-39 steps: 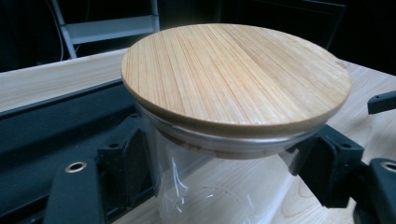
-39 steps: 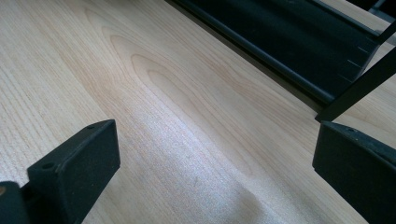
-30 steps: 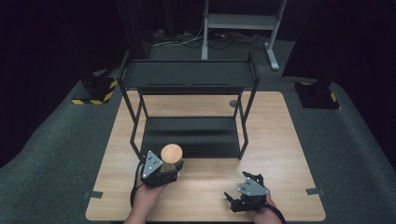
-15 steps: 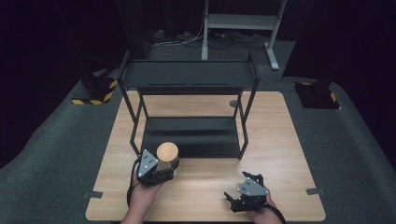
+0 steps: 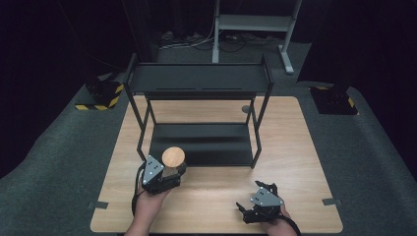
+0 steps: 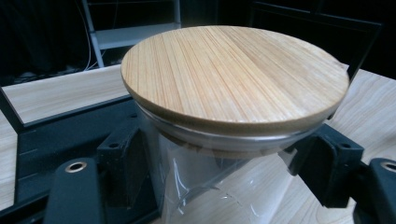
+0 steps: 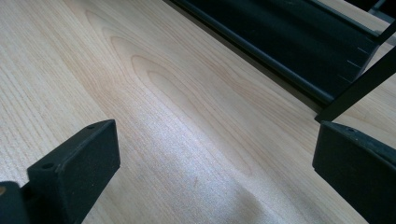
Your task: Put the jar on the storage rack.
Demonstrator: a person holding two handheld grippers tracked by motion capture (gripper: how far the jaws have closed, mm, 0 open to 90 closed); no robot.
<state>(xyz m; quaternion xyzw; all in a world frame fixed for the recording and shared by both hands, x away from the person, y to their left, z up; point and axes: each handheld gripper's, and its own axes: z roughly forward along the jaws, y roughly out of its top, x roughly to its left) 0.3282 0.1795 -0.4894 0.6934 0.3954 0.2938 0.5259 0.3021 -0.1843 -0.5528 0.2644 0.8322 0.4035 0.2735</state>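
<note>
We've got a wooden counter (image 5: 216, 196) w/ a black two-tier rack (image 5: 199, 118) standing on its far half: top shelf up high, bottom shelf just above the counter. Both shelves look bare from the high view.

Our read on progress: the pick-up part looks done, placement isn't. The jar (image 5: 173, 162) is gripped at the counter's near-left area, right at the front edge of the rack's bottom shelf, not on either shelf yet. We can't tell if its base is lifted or sitting on the counter. What's left, as we judge it: carry it fwd into the rack, set it down, let go. Which shelf is the target we can't say.

Jar itself: clear glass body, round wooden lid (image 6: 233, 74) seated on top. Long axis runs roughly vertical, lid end up, so it's upright or close to it. In the left gripper view the lid tips a bit toward the camera, but that may just be the camera angle.

Left gripper (image 5: 164, 173): fingers (image 6: 121, 163) pinching the glass just under the lid, one pad each side, touching.

Right gripper (image 5: 258, 204): near-right of the counter, well apart from the jar. Its fingers (image 7: 74, 163) are spread wide w/ nothing but bare wood between them; the rack's bottom rail is ahead of it.
</note>
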